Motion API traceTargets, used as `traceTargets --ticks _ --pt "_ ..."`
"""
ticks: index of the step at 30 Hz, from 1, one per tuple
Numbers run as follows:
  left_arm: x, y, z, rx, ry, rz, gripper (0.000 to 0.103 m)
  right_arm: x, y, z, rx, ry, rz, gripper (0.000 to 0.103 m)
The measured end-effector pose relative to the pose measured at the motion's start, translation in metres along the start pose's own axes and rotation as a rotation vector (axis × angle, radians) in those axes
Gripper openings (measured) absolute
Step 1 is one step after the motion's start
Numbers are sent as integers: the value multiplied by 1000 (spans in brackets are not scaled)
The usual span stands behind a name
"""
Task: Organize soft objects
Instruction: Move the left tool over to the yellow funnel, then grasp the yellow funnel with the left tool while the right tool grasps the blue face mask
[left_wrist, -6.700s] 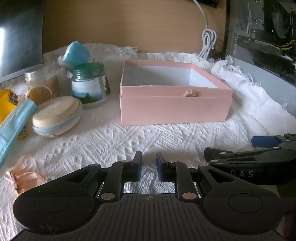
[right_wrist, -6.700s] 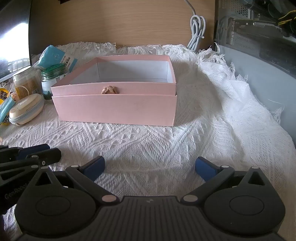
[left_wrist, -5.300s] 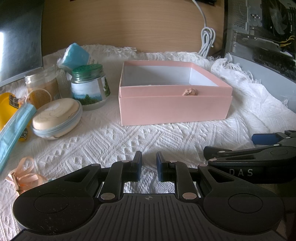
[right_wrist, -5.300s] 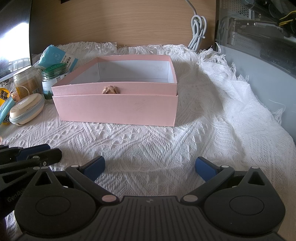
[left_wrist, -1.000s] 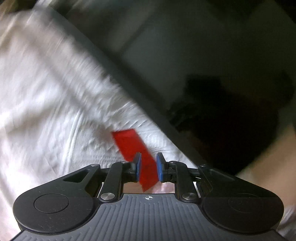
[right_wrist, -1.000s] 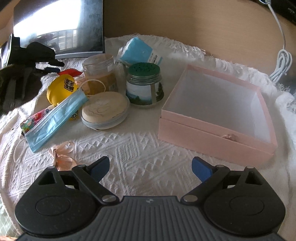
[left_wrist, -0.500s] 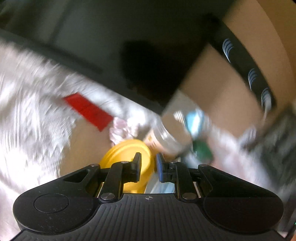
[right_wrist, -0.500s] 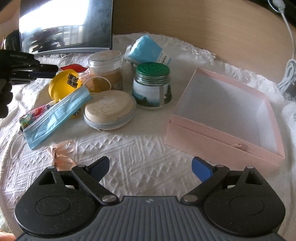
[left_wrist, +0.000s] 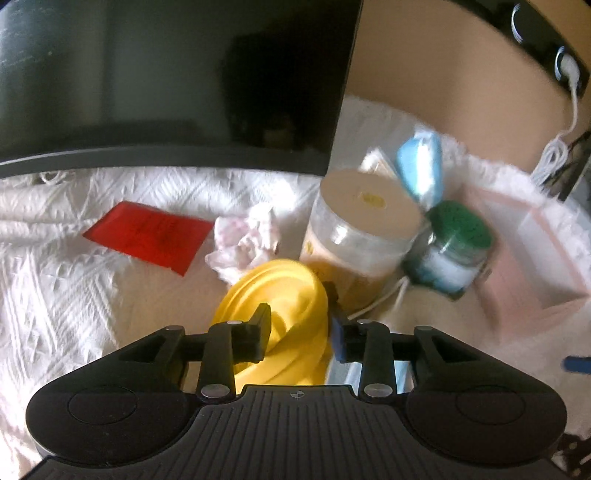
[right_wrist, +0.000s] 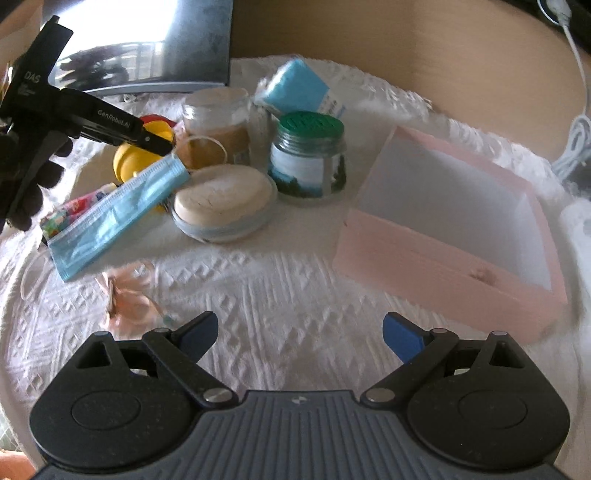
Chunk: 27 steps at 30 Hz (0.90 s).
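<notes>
White woven cloth covers the bench (left_wrist: 55, 295), with a dark monitor (left_wrist: 166, 81) standing at the far side. From the left wrist view, the left gripper (left_wrist: 299, 332) is low over a soft yellow rubbery cup-shaped thing (left_wrist: 280, 295); its jaws are opening and straddle the yellow rim without clearly pressing on it. Just beyond lie a crumpled pale pink cloth (left_wrist: 243, 243), a flat red paper packet (left_wrist: 147, 236) further left, a clear jar with a cream lid (left_wrist: 362, 229) and a green-lidded glass jar (left_wrist: 450, 251) to the right.

From the right wrist view, the right gripper (right_wrist: 299, 332) hangs over bare cloth with its jaws wide apart and nothing in them. A blue pleated face mask (right_wrist: 118, 210) lies left of a round cream-topped tin (right_wrist: 225, 203), a pale pink ribbon bow (right_wrist: 129, 295) sits near the left jaw, and the open pink cardboard box (right_wrist: 424, 258) stands to the right, apparently empty.

The yellow thing looks light and pliable, likely to fold under pressure, so its rolled rim seems the surest hold. Mask, cloth and ribbon are limp and near weightless; pinch each at a bunched middle.
</notes>
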<state>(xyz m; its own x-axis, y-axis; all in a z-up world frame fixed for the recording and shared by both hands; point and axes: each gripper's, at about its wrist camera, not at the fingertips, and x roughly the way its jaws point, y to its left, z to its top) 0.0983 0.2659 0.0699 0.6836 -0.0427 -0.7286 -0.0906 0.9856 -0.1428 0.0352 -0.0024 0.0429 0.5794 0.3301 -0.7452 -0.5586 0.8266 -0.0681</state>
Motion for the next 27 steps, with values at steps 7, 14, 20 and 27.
traceTargets --ticks 7,14,20,27 --pt "-17 -5 -15 83 60 -29 31 -7 -6 -9 9 2 -27 96" --pt "-26 -4 -13 15 -36 -77 33 -4 3 -5 -4 7 -8 96" --pt "-8 -14 -19 74 12 21 29 -4 22 -6 -72 0 16 96" --pt "-13 -2 -26 -30 -7 16 24 -4 23 -13 -82 4 10 96"
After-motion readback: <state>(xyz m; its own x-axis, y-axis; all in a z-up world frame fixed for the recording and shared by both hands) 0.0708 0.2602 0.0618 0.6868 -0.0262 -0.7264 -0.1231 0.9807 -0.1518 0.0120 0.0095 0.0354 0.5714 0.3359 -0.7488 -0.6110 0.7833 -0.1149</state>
